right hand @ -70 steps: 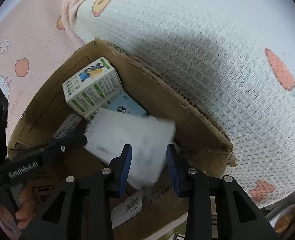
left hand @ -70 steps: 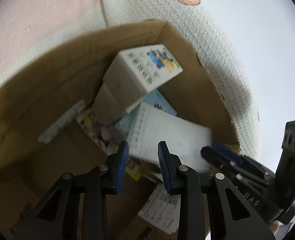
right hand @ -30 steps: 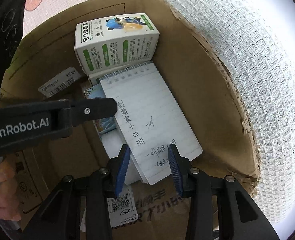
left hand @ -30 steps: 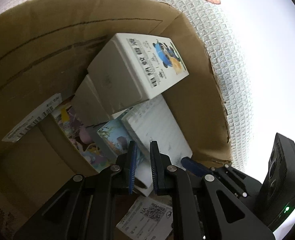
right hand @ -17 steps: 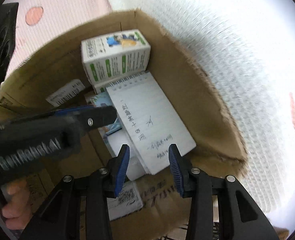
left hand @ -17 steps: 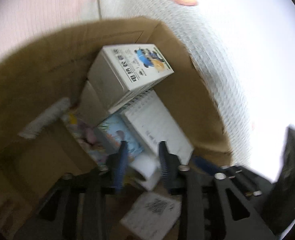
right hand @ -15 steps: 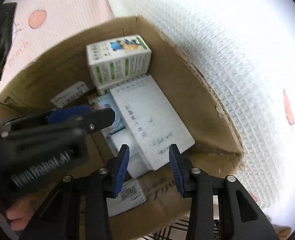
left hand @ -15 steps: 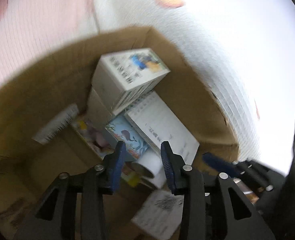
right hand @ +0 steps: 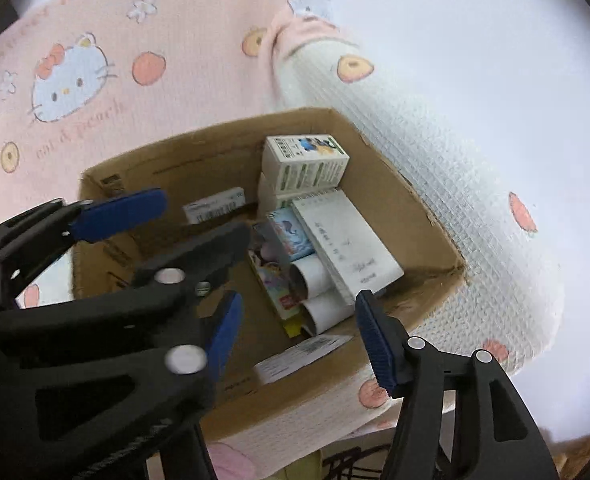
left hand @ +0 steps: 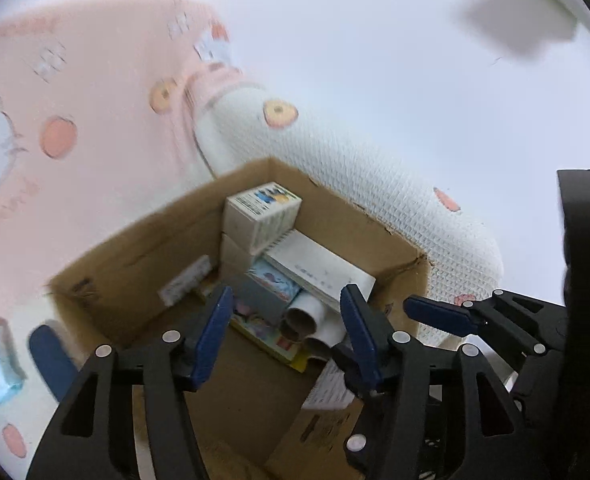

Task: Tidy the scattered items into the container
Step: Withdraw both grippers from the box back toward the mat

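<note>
Both the left tongs (left hand: 283, 320) and right tongs (right hand: 297, 332) hang apart and empty above the cardboard box (right hand: 423, 200), where a spiral notepad (right hand: 347, 240) lies against its right wall.

Left gripper (left hand: 285, 324) held with jaws spread wide, blue pads (left hand: 211, 330) well apart, nothing between them. Right gripper (right hand: 297, 340) likewise gaping, empty, its blue pads (right hand: 375, 340) far apart. Both tilted downward, side by side, close together: left gripper's fingers crossing the left half of the right wrist view, right gripper's finger showing at the right of the left wrist view.
</note>
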`<action>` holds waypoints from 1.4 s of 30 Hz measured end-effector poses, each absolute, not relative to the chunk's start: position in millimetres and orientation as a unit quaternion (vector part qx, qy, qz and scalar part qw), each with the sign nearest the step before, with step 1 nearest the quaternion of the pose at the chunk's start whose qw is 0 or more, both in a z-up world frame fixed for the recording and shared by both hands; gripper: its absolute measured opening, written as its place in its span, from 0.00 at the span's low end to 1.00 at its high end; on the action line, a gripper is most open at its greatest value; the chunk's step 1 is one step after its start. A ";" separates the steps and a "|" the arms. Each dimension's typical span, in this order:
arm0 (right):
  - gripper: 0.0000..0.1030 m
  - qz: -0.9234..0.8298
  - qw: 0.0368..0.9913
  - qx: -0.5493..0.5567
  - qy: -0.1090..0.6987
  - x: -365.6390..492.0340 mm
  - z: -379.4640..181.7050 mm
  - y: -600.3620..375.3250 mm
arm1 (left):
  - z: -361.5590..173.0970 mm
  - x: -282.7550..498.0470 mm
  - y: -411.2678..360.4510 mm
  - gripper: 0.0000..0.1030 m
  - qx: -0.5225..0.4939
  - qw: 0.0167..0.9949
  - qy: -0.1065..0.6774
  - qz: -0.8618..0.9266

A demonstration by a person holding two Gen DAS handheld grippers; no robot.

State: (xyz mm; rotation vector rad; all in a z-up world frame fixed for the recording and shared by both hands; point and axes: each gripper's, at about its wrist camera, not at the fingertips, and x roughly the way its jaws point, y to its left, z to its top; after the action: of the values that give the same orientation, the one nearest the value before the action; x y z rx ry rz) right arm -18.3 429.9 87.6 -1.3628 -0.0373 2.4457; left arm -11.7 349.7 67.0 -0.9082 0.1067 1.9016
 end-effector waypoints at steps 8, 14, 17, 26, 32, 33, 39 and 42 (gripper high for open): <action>0.62 0.882 0.165 -0.442 0.018 -5.0 63.6 398.6 | 97.0 15.8 275.7 0.65 -0.298 0.466 0.074 0.830; 0.62 0.894 0.090 -0.439 0.022 -9.8 53.8 359.7 | 84.5 4.8 236.3 0.65 -0.323 0.434 0.044 0.840; 0.62 0.905 0.057 -0.420 -0.026 -10.9 52.8 329.3 | 79.3 -4.5 211.2 0.65 -0.336 0.422 0.015 0.842; 0.62 0.909 -0.089 -0.392 -0.108 -19.7 46.9 239.4 | 48.8 -44.6 135.4 0.65 -0.404 0.338 -0.052 0.849; 0.62 0.896 -0.133 -0.395 -0.155 -28.2 31.8 190.5 | 26.1 -63.2 83.7 0.65 -0.434 0.246 -0.037 0.866; 0.63 0.893 -0.142 -0.400 -0.148 -30.4 28.8 186.9 | 23.0 -64.2 76.3 0.65 -0.439 0.236 -0.035 0.866; 0.63 0.875 -0.179 -0.443 -0.080 -47.6 10.2 173.4 | -5.8 -74.0 27.6 0.65 -0.476 0.171 -0.040 0.861; 0.63 0.873 -0.193 -0.444 -0.064 -49.5 8.9 163.7 | -19.8 -75.3 4.9 0.65 -0.486 0.140 -0.046 0.862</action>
State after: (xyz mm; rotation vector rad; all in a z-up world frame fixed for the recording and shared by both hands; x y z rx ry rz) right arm -49.5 163.7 8.9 -1.5957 -0.2290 3.1405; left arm -75.3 4.9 -19.8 -1.4027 -0.1338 2.4892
